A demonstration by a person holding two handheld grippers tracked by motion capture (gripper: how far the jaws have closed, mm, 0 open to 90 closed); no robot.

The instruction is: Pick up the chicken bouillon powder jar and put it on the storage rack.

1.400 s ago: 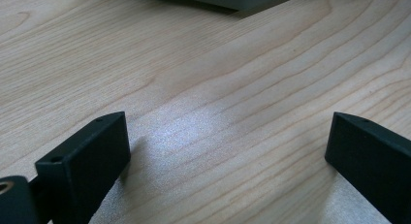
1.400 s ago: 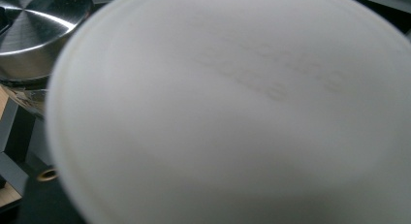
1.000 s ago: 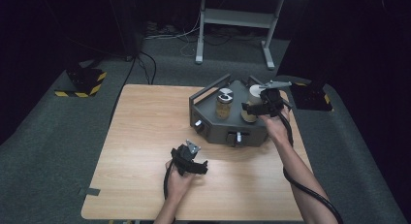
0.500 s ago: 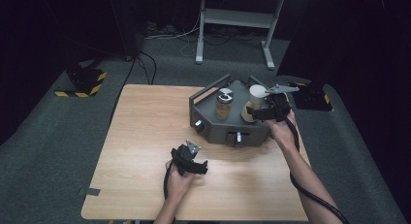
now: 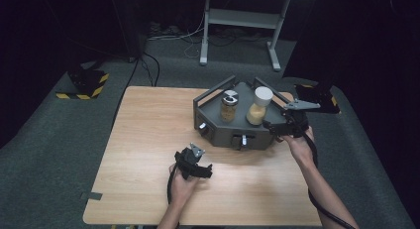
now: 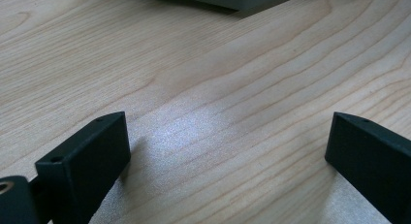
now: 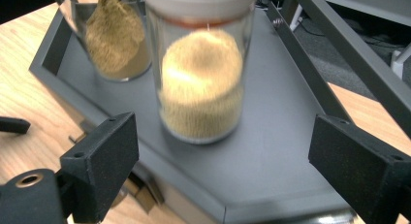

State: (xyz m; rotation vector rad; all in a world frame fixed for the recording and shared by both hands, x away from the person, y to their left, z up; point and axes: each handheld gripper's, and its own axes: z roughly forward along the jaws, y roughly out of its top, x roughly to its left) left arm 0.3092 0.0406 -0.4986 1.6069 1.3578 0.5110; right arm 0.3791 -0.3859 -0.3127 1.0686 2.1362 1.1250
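A glass jar with a white lid (image 5: 258,106), half full of yellow grains, stands upright on a grey tray (image 5: 247,130). Left of it is a second jar (image 5: 228,106) with a metal lid. My right gripper (image 5: 272,124) is at the tray's right front corner, open, pointing at the white-lidded jar without touching it. In the right gripper view that jar (image 7: 201,83) stands just past the wide-apart jaws of the right gripper (image 7: 223,136), with the other jar (image 7: 114,37) behind it. My left gripper (image 5: 192,157) rests open on the table (image 5: 148,140), and in its own view the left gripper (image 6: 223,132) has bare wood between its jaws.
The tray has raised bar rails (image 7: 310,64) along its sides and knobs (image 5: 202,126) on its front. The table is surrounded by grey carpet; a white desk frame (image 5: 237,21) and a yellow-black striped block (image 5: 81,85) are on the floor beyond.
My right gripper has drawn back to the right and a little nearer, away from the white-lidded jar, which stayed where it was. The left gripper has not moved.
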